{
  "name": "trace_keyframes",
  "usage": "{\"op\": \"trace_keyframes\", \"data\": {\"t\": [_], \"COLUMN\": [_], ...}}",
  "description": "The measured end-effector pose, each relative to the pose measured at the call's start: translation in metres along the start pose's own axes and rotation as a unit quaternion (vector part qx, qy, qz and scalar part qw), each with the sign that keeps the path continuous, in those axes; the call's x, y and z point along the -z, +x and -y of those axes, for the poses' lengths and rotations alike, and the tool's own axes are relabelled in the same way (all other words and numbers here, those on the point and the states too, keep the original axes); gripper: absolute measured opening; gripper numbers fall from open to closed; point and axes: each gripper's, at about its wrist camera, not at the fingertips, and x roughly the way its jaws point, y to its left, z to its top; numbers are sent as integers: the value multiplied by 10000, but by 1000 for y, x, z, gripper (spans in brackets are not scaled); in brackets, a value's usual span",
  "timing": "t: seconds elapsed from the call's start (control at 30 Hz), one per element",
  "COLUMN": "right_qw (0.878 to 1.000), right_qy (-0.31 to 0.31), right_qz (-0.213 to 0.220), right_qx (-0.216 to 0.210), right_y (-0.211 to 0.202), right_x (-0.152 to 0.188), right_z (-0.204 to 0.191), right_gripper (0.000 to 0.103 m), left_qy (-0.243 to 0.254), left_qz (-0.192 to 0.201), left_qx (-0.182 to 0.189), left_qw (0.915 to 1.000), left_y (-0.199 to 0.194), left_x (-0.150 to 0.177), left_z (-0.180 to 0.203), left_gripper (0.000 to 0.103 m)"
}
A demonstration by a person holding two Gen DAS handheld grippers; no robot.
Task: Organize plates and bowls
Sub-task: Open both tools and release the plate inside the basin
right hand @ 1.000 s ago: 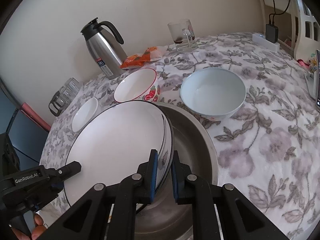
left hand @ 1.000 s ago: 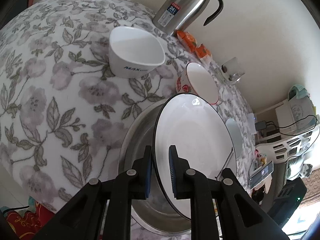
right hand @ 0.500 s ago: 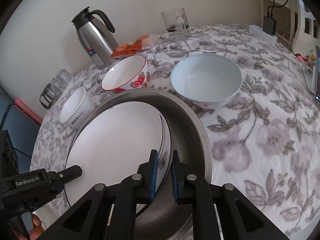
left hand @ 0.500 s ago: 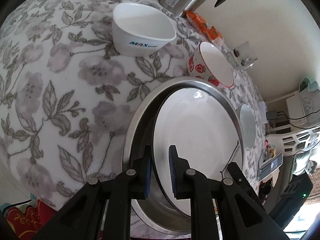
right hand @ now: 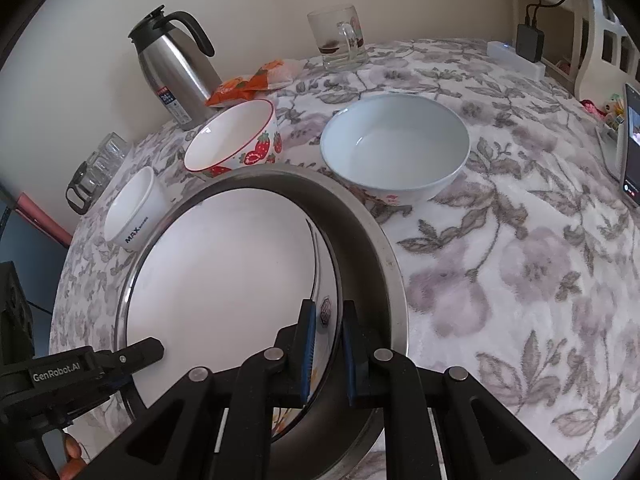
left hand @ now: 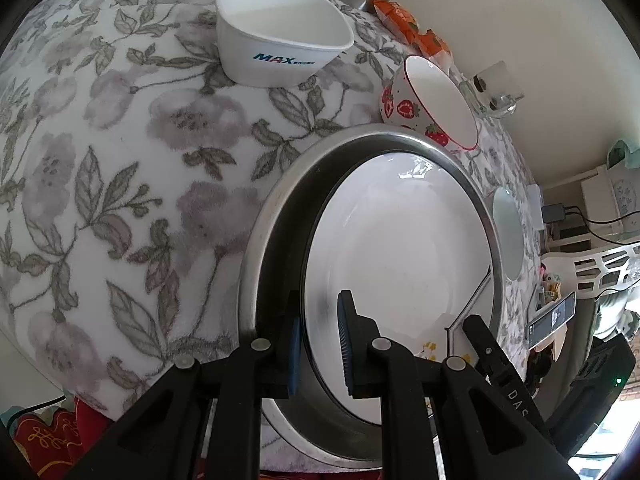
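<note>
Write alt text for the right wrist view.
The right gripper grips the rim of a white plate inside a steel basin, with the left gripper opposite. Three bowls and a steel jug sit behind on a floral cloth.

Both tongs are matte black plastic — blue ribbed pads, silver pivot screws. The left tongs (right hand: 132, 354) carry white "GenRobot.AI" lettering at 8 o'clock in the right wrist view.

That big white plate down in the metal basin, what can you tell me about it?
The plate is large, round and glossy white, apparently ceramic, with a thin dark line around its rim and a small printed pattern partly visible near one edge. It sits low inside the metal basin, nearly filling it. Two black tools pinch its rim from opposite sides: the left tool and the right tool. Whether it rests fully on the basin's bottom cannot be seen.
</note>
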Motion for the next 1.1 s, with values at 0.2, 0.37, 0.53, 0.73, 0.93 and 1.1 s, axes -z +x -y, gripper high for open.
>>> {"op": "trace_keyframes", "data": {"t": [0.2, 0.37, 0.53, 0.73, 0.93, 1.1], "right_qw": [10000, 10000, 10000, 10000, 10000, 10000], "right_qy": [-14, 12, 17, 39, 50, -5], "right_qz": [-22, -29, -33, -67, -6, 23], "right_qx": [32, 23, 19, 22, 41, 77], "right_y": [1, 1, 1, 1, -3, -5], "right_x": [0, -1, 0, -1, -2, -2], "right_z": [0, 0, 1, 2, 3, 1], "right_gripper": [13, 14, 14, 15, 16, 16], "left_qy": [2, -124, -258, -259, -189, -129], "left_qz": [4, -23, -73, -71, 6, 146], "left_qx": [-15, 104, 220, 247, 257, 221], "left_qw": [10000, 9999, 9994, 9993, 9995, 9996], "left_y": [2, 1, -1, -5, -10, -15], "left_x": [0, -1, -2, -1, -1, -2], "left_z": [2, -3, -8, -8, -3, -2], "left_gripper": [18, 18, 18, 22, 29, 30]}}
